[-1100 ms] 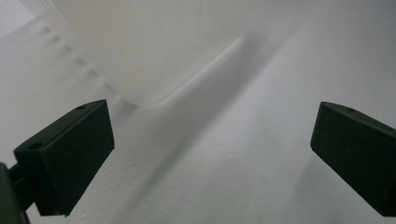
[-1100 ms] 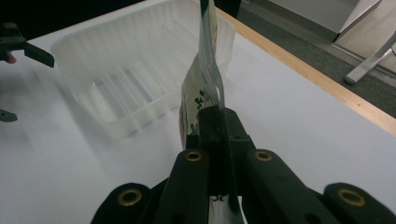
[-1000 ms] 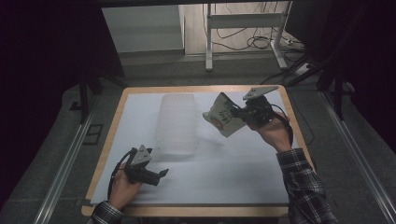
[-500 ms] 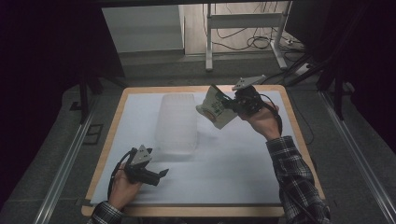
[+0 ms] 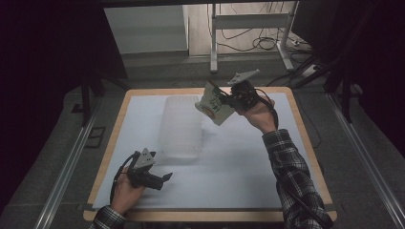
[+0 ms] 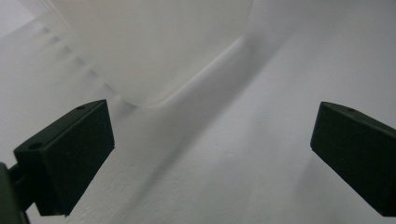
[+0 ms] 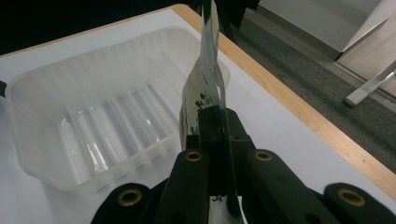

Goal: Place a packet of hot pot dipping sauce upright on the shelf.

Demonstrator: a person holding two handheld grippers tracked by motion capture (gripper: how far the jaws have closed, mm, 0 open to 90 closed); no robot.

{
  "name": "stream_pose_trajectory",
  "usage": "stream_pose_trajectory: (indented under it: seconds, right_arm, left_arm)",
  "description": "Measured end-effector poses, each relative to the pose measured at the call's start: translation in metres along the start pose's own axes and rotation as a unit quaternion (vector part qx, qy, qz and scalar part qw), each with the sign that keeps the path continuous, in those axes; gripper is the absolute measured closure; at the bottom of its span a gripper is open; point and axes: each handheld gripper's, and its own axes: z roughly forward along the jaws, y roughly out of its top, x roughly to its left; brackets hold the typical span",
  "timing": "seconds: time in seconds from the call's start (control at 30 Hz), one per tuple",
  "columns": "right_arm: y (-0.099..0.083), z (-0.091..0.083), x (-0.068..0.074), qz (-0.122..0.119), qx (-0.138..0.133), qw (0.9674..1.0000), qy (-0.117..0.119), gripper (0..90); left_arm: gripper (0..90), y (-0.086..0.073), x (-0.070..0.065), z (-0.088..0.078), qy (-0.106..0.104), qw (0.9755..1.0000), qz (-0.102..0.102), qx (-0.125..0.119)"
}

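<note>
Glossy printed pouch [image 5: 213,102], flat and thin, is pinched edge-on in the clamped right hand-held gripper [image 5: 228,101], held in the air just right of the ribbed translucent plastic tray [image 5: 179,126], whose long axis runs away from the person on the white-covered counter [image 5: 248,167]; the left hand-held gripper [image 5: 162,180] gapes empty near the tray's near end

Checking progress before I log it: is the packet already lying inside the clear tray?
No, the right gripper holds the packet above the table, beside the tray.
</note>
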Motion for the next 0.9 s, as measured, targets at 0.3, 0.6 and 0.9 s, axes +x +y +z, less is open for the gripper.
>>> stream_pose_trajectory:
  seconds: [0.3,0.6,0.9]
  right_arm:
    - [0.009,0.014,0.006,-0.029,0.017,0.9992,0.024,89.3]
    - [0.024,0.032,0.008,-0.049,0.039,0.9977,0.024,89.2]
    - [0.041,0.042,0.015,-0.063,0.034,0.9968,0.035,89.2]
  left_arm:
    - [0.0,0.0,0.0,0.0,-0.001,1.0,0.002,0.002]
    - [0.0,0.0,0.0,0.0,-0.001,1.0,0.003,0.001]
    - [0.0,0.0,0.0,0.0,-0.002,1.0,0.003,0.0]
